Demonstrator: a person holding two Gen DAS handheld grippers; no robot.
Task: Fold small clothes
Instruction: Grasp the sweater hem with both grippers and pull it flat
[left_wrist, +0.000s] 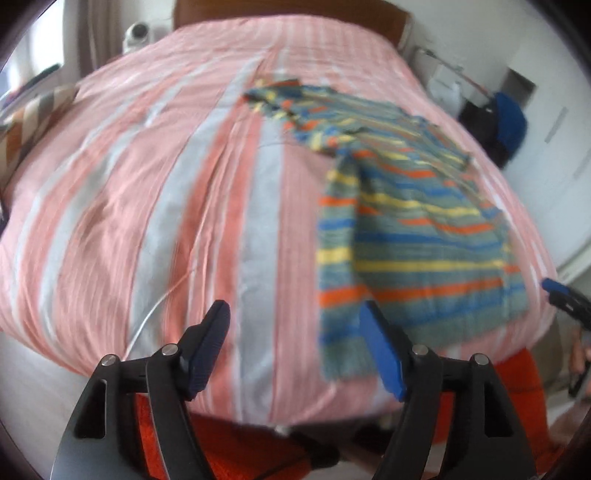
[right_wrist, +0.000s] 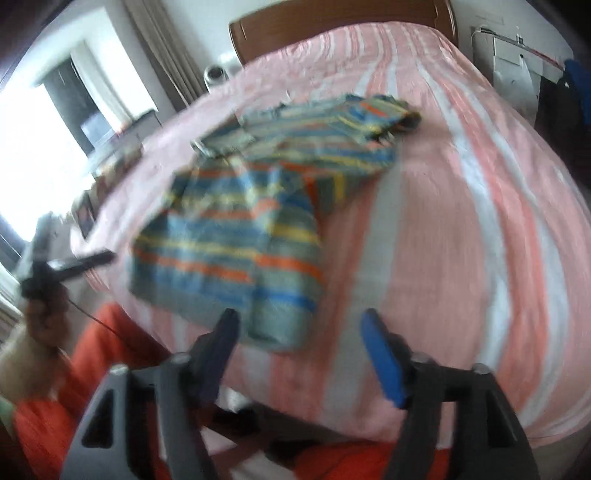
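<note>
Because the striped knit sweater (left_wrist: 413, 221) looks soft and light, it will likely drape and sag wherever it is lifted, so the firmer ribbed hem or a sleeve edge seems the safest place to pinch. The sweater lies partly folded on the pink-and-white striped bedspread (left_wrist: 147, 184), its hem toward the bed's near edge and its collar end toward the wooden headboard (right_wrist: 332, 26). The left gripper (left_wrist: 295, 321) hovers over the bedspread just beside the sweater's hem corner, jaws spread wide and holding nothing. The right gripper (right_wrist: 299, 328) hangs just short of the sweater's near hem, jaws likewise wide and empty. Both views are motion-blurred, so finer creases cannot be told.
</note>
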